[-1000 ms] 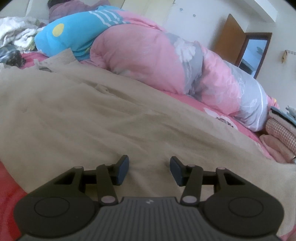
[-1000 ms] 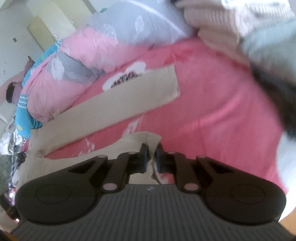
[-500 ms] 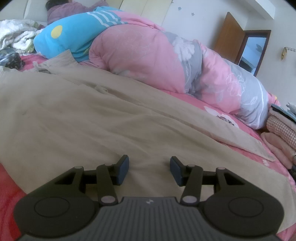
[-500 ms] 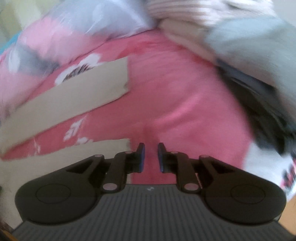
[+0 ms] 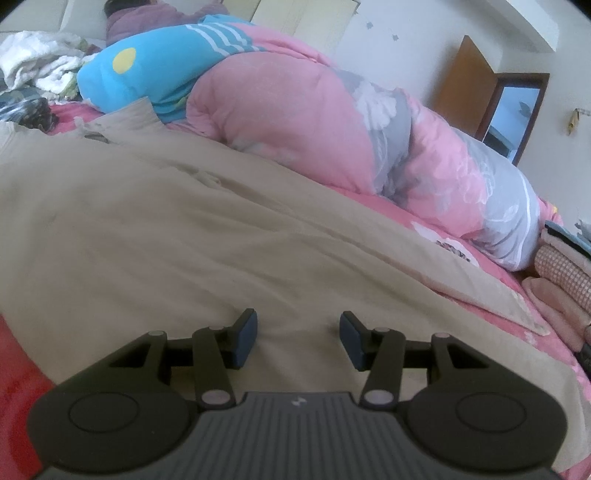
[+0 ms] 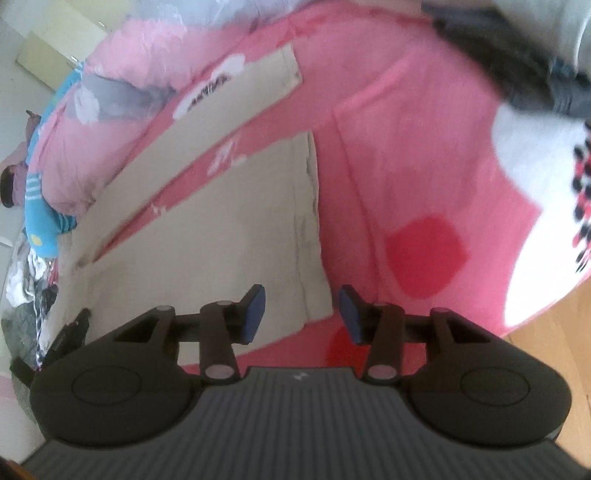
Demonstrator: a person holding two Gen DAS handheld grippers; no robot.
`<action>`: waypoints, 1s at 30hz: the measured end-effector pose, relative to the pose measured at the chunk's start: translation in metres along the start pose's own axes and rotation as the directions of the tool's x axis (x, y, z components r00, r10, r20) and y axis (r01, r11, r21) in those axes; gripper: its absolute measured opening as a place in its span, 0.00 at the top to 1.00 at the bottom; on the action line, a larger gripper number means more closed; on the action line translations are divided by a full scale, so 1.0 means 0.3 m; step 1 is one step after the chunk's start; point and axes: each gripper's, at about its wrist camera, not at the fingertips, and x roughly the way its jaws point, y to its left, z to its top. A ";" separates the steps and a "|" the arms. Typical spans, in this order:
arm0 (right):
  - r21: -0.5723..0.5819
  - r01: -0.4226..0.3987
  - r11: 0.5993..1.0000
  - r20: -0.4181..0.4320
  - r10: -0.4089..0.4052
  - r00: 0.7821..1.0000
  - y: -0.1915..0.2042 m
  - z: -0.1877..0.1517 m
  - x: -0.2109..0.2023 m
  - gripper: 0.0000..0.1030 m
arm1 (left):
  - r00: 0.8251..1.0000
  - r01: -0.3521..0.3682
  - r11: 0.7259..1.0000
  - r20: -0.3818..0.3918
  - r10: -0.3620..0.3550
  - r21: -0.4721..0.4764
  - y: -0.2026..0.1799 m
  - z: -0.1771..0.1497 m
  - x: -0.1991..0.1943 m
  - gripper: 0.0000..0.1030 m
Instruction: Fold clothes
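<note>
Jaws of right gripper (image 6: 301,308): just opening, nothing between them, hovering over hem of beige cotton trousers (image 6: 229,236) lying spread on pink bedsheet (image 6: 406,155); leg released, laid out. Left gripper (image 5: 298,339): jaws apart, empty, hovering over trouser body.

Pretty clearly someone's bedroom at home: there's a bed with a pink sheet (image 6: 417,155) and a big rolled-up pink and grey floral duvet (image 5: 295,122) lying across it. Stacks of folded clothes (image 5: 561,273) sit at the bed's edge, a brown wooden door (image 5: 461,85) stands open by a white wall, and pale wardrobe doors (image 5: 306,18) show behind. Wood floor (image 6: 554,339) down by the bed too.
</note>
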 end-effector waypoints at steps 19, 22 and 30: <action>-0.024 0.073 0.997 0.099 -0.070 0.993 -0.022 -0.080 -0.053 0.88 | 1.000 0.019 0.999 -0.003 -0.019 -0.029 0.020 0.008 -0.021 0.51; 0.056 0.130 0.990 0.112 -0.136 0.984 -0.044 -0.069 -0.055 0.82 | 1.000 0.021 0.999 0.005 -0.021 -0.036 0.037 0.010 -0.043 0.51; -0.095 0.149 0.984 0.230 -0.124 0.965 0.169 -0.062 -0.106 0.65 | 0.999 -0.001 0.999 0.049 0.003 -0.044 0.091 0.011 -0.113 0.50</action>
